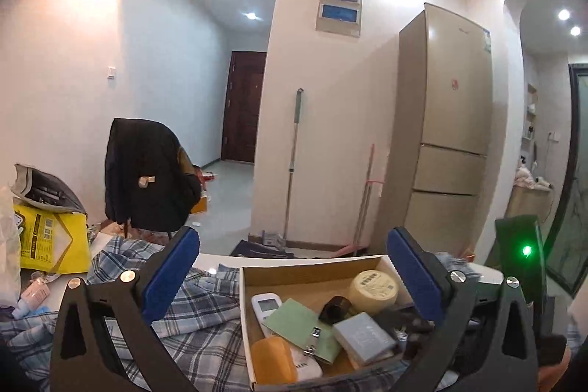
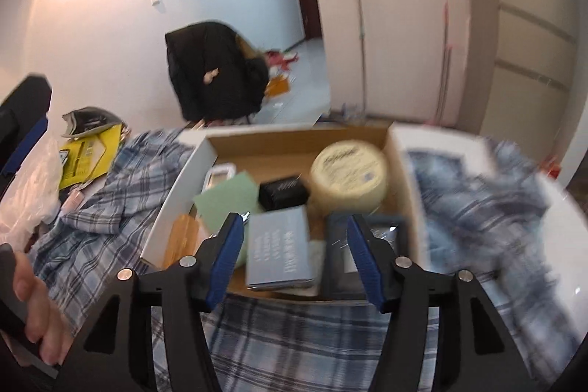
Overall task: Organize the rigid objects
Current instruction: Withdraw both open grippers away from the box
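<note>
Blue fingers (image 1: 172, 272) — wide apart, empty.

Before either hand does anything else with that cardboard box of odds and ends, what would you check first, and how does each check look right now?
1. Left gripper empty, jaws wide apart: ok.
2. Right gripper empty, nothing between its jaws: ok.
3. Cardboard box sitting flat on the plaid cloth: ok.
4. Room left in the box: not ok; the round yellow tin, grey box, black box and green card crowd it.
5. Loose things still outside: not ok; a yellow packet and small bottle lie on the left.
6. Right view sharp enough to aim: cannot tell; it is blurred.
</note>
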`<state>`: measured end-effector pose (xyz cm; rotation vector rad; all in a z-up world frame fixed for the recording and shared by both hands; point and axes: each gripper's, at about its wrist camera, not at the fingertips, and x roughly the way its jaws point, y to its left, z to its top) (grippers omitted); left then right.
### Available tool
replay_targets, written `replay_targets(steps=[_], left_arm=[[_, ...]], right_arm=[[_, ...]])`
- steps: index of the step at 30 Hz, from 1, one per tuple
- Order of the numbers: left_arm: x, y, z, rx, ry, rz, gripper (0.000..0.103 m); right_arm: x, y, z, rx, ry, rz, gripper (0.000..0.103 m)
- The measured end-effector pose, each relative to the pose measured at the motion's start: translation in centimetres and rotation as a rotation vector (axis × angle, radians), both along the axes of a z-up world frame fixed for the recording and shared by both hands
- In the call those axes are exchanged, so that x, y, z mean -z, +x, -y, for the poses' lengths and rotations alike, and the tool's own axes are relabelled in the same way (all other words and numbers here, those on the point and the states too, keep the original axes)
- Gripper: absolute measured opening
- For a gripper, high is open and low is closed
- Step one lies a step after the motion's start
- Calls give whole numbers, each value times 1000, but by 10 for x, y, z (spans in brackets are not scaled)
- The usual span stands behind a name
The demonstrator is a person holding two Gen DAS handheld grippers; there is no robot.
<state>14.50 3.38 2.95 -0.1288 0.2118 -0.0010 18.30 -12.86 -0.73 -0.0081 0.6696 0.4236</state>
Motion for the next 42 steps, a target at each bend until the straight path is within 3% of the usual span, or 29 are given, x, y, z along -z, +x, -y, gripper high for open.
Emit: replay_targets(steps=[9, 13, 16, 17, 19, 23, 29, 33, 38, 42], left_arm=[[-55, -73, 15, 8, 106, 141, 103], [-68, -101, 21, 24, 76, 171, 103], [-75, -123, 29, 34, 102, 210, 103], [-76, -128, 31, 36, 107, 220, 103], [-78, -141, 33, 45, 95, 224, 103], [-73, -156, 31, 122, 9, 190, 103], [-62, -166, 31, 80, 33, 244, 103], [-43, -158, 34, 78, 62, 206, 103], [-13, -140, 30, 86, 11, 128, 103], [0, -136, 31, 70, 36, 127, 103]], right_arm=[[-77, -62, 45, 39, 42, 213, 61], [-108, -101, 58, 44, 65, 344, 72], [-123, -127, 66, 61, 94, 418, 78], [-126, -134, 69, 65, 107, 434, 92], [-127, -146, 75, 77, 141, 465, 103], [-120, -168, 76, 99, 114, 531, 103], [-101, -181, 78, 96, 122, 533, 103], [-87, -188, 79, 114, 108, 583, 103], [-69, -191, 75, 117, 97, 584, 103], [-54, -186, 75, 127, 88, 575, 103]])
